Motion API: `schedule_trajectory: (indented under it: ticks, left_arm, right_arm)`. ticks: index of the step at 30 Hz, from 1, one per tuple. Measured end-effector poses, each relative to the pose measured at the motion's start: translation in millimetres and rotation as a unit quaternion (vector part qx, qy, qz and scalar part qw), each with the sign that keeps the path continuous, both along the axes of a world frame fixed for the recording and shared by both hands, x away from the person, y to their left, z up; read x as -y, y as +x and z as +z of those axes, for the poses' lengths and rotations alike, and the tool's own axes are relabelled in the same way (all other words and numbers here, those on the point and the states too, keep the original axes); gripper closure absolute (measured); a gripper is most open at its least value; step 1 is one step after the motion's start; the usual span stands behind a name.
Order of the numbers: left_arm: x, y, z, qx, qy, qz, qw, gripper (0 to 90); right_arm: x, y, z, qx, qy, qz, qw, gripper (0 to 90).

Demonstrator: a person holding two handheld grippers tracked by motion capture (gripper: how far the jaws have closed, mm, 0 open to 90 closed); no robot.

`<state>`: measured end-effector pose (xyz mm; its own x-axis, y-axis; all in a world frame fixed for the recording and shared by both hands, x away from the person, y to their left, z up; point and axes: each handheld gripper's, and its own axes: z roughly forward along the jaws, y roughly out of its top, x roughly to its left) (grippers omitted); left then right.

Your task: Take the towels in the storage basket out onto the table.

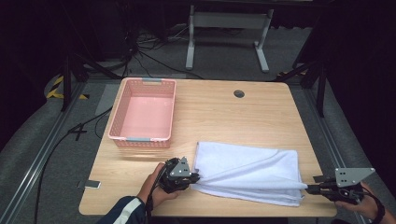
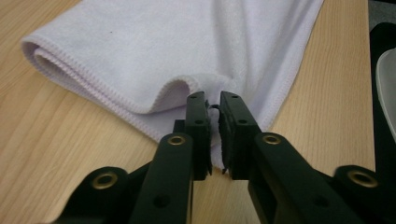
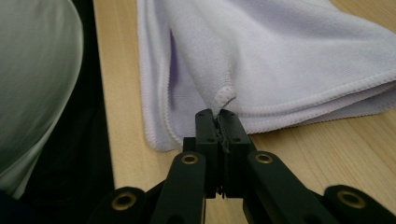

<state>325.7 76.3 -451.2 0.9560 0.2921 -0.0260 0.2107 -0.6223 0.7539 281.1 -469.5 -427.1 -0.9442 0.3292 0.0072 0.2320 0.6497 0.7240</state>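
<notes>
**Folded towel held at both ends along the near edge of the desk**

A white towel lies folded in several layers on the wooden desk, close to its near edge and toward the near right corner. Its long side runs along that edge, and the upper layer is drawn taut between the two ends.

The left tongs sit at the towel's left end, held by the person's left hand, whose dark sleeve with a white stripe comes in from the bottom. In the left gripper view the left tongs stand with a narrow gap between the jaws; a strip of towel hem runs down through that gap, and the pads do not look pressed tight on it. The fabric bulges into a small loop just left of the jaw tips.

The right tongs are at the towel's right end, just past the near right corner of the desk, with the right hand behind them. In the right gripper view the right tongs are pressed together on a small corner of the towel, which peeks out above the jaw tips while the folded layers lie on the wood beyond.

A pink basket stands well apart from the towel, near the far left corner of the desk.
</notes>
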Motion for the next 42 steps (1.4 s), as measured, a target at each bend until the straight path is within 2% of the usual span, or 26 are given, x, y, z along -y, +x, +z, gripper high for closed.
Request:
schedule_trajectory:
  ticks: [1, 3, 5, 7, 8, 10, 12, 14, 15, 16, 17, 19, 20, 22, 24, 26, 27, 28, 30, 31, 32, 34, 36, 38, 41, 42]
  left_arm:
    - [0.0, 0.0, 0.0, 0.0, 0.0, 0.0, 1.0, 76.4]
    - [-0.5, -3.9, -3.5, 0.001, 0.036, 0.002, 0.9993, 75.0]
    - [-4.4, -5.7, -4.9, -0.005, 0.024, 0.013, 0.9996, 68.4]
    - [-9.0, -5.3, 0.0, -0.002, 0.016, 0.036, 0.9992, 56.6]
    - [-11.1, -4.4, 3.9, -0.001, -0.002, 0.046, 0.999, 50.5]
    - [-11.9, -3.8, 13.8, 0.002, -0.031, 0.057, 0.9979, 45.2]
    - [-4.7, -3.1, 20.6, 0.012, -0.041, 0.053, 0.9977, 37.5]
    - [7.8, -1.3, 20.8, 0.016, -0.033, 0.04, 0.9985, 37.8]
    - [14.6, 0.0, 18.3, 0.008, -0.027, 0.029, 0.9992, 39.1]
    - [20.8, 1.6, 15.2, 0.007, -0.007, 0.019, 0.9998, 44.3]
    - [27.0, 2.6, 10.5, 0.002, 0.017, 0.006, 0.9998, 49.3]
    - [32.2, 1.9, 1.8, -0.009, 0.037, -0.003, 0.9993, 59.1]
    - [31.8, 1.7, -1.3, -0.019, 0.042, -0.003, 0.9989, 63.8]
    - [27.7, 0.9, -5.6, -0.032, 0.045, -0.011, 0.9984, 71.8]
    - [22.9, -1.7, -6.4, -0.042, 0.05, -0.003, 0.9978, 77.7]
    - [15.9, -4.1, -8.5, -0.055, 0.044, 0.011, 0.9975, 79.7]
    - [11.6, -5.3, -9.4, -0.063, 0.041, 0.014, 0.997, 81.5]
    - [8.7, -5.5, -9.7, -0.063, 0.042, 0.012, 0.9971, 82.4]
    - [3.2, -8.0, -9.4, -0.067, 0.038, 0.024, 0.9967, 82.7]
    - [1.5, -8.8, -8.1, -0.07, 0.036, 0.024, 0.9966, 78.8]
    - [-1.0, -10.3, -6.3, -0.065, 0.032, 0.018, 0.9972, 77.6]
    - [-6.1, -15.1, -2.3, -0.057, 0.025, 0.028, 0.9977, 72.9]
    - [-11.8, -19.8, 2.2, -0.054, 0.012, 0.042, 0.9976, 62.0]
    - [-15.7, -20.4, 3.0, -0.063, 0.003, 0.065, 0.9959, 50.1]
    - [-15.1, -17.5, -0.5, -0.068, 0.005, 0.096, 0.9931, 33.5]
    - [-13.2, -16.9, -1.9, -0.075, -0.003, 0.1, 0.9922, 29.0]
  right_arm:
    - [0.0, 0.0, 0.0, 0.0, 0.0, 0.0, 1.0, 88.6]
    - [-3.6, -3.2, -2.6, -0.022, -0.012, 0.024, 0.9994, 84.8]
    - [-8.3, -7.1, -5.8, -0.044, -0.035, 0.045, 0.9974, 76.4]
    - [-9.4, -9.6, -5.1, -0.049, -0.045, 0.049, 0.9966, 71.0]
    - [-9.2, -10.5, -2.8, -0.042, -0.042, 0.041, 0.9974, 68.7]
    - [-7.4, -11.5, 5.7, -0.022, -0.022, 0.014, 0.9994, 65.2]
    - [-8.3, -9.6, 15.2, 0.012, -0.006, -0.036, 0.9993, 63.6]
    - [-13.3, -6.8, 20.2, 0.017, 0.012, -0.062, 0.9979, 65.5]
    - [-18.8, -5.4, 19.6, 0.022, 0.004, -0.065, 0.9977, 65.4]
    - [-24.9, -4.2, 17.1, 0.019, -0.008, -0.059, 0.998, 65.3]
    - [-31.3, -3.0, 13.1, 0.009, -0.021, -0.045, 0.9987, 65.2]
    - [-42.6, -0.7, 3.0, -0.007, -0.063, -0.024, 0.9977, 65.8]
    - [-45.4, 0.3, -0.9, -0.019, -0.068, -0.017, 0.9974, 66.9]
    - [-47.2, 0.1, -4.6, -0.031, -0.074, -0.007, 0.9967, 72.0]
    - [-47.3, -1.3, -6.6, -0.036, -0.085, 0.005, 0.9957, 81.5]
    - [-46.7, -5.4, -5.5, -0.044, -0.09, 0.035, 0.9944, 84.6]
    - [-45.8, -9.2, -4.0, -0.046, -0.094, 0.058, 0.9928, 85.3]
    - [-44.9, -11.4, -2.8, -0.051, -0.094, 0.066, 0.9921, 85.2]
    - [-42.2, -11.9, -2.0, -0.058, -0.098, 0.063, 0.9915, 79.7]
    - [-40.7, -10.9, -1.1, -0.054, -0.098, 0.061, 0.9918, 70.5]
    - [-40.2, -10.5, 0.1, -0.054, -0.096, 0.054, 0.9925, 65.5]
    - [-40.4, -8.6, 5.6, -0.041, -0.095, 0.032, 0.9941, 54.6]
    - [-42.1, -6.6, 15.5, -0.027, -0.076, 0.023, 0.9965, 52.1]
    - [-47.8, -3.8, 25.8, -0.003, -0.074, 0.013, 0.9972, 48.7]
    - [-67.7, 13.8, 41.7, 0.03, -0.066, -0.019, 0.9972, 48.0]
    - [-76.5, 21.4, 45.1, 0.039, -0.066, -0.029, 0.9966, 47.3]
